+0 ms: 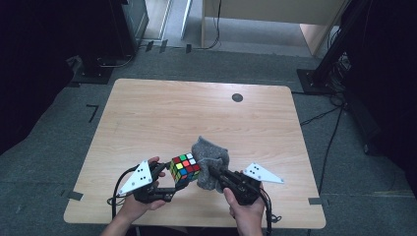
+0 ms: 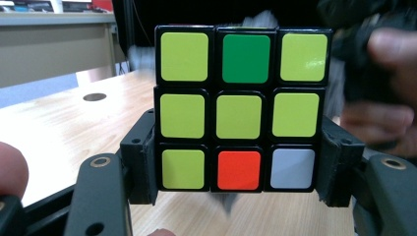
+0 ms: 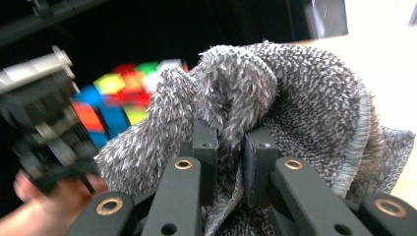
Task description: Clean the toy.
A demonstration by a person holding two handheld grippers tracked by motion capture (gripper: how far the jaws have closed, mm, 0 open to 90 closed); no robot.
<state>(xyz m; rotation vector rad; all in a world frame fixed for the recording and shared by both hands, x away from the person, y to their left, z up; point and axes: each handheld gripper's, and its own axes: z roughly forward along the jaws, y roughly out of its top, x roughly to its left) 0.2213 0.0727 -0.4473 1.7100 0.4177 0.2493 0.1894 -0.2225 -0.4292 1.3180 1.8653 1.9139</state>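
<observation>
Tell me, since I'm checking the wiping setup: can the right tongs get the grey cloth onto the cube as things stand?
Probably yes. The right tongs pinch the grey cloth, which already sits against the cube held up by the left tongs, with nothing between them.

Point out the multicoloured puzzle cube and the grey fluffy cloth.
Multicoloured puzzle cube (image 2: 239, 117): left gripper view, centre yellow-green tile of its near face.
Grey fluffy cloth (image 3: 305, 93): right gripper view, upper fold.

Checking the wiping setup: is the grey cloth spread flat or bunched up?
Bunched: the grey cloth is gathered in folds, pinched in the right gripper.
</observation>
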